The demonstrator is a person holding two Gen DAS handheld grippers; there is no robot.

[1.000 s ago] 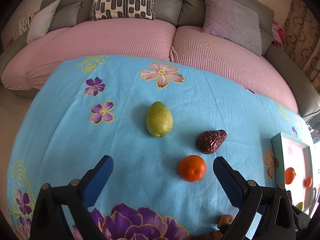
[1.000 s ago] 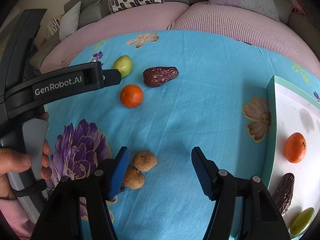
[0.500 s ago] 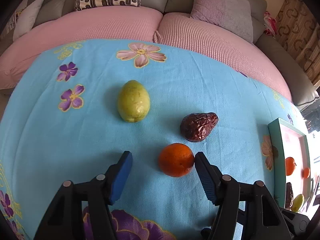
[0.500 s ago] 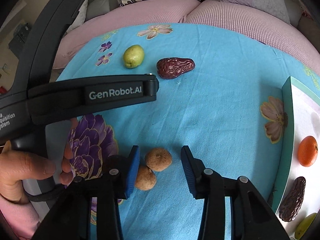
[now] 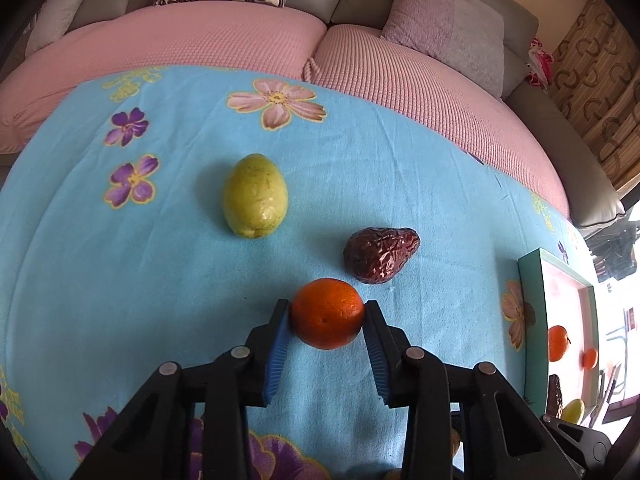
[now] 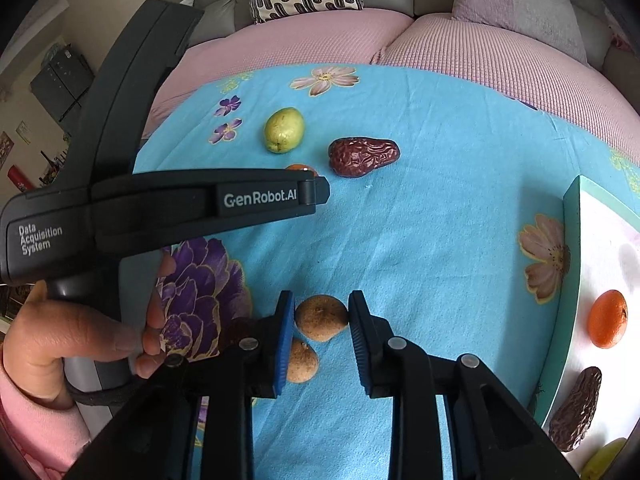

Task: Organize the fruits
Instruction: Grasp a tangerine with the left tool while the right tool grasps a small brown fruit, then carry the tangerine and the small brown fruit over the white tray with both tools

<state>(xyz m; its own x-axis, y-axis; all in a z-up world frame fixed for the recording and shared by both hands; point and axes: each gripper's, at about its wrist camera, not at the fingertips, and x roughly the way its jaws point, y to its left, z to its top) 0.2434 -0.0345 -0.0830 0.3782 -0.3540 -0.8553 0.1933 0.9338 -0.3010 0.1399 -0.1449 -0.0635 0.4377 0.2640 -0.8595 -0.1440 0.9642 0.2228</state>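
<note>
My left gripper (image 5: 325,312) is shut on an orange (image 5: 327,313) that rests on the blue flowered cloth. A green fruit (image 5: 255,195) and a dark red date (image 5: 380,255) lie just beyond it. My right gripper (image 6: 321,312) is shut on a brown round fruit (image 6: 321,317); both pads touch it. A second brown fruit (image 6: 302,362) lies beside the left finger. In the right wrist view the green fruit (image 6: 283,130) and the date (image 6: 363,157) lie further out, and the left gripper's body hides most of the orange (image 6: 297,168).
A teal-rimmed tray (image 6: 571,216) at the right holds an orange (image 6: 607,319), a date (image 6: 576,408) and a green fruit. It also shows in the left wrist view (image 5: 530,300). A pink sofa (image 5: 200,40) with cushions runs along the far edge of the cloth.
Both grippers moved forward and closed. The left jaws came shut around the orange. The right jaws came shut around the brown fruit.
</note>
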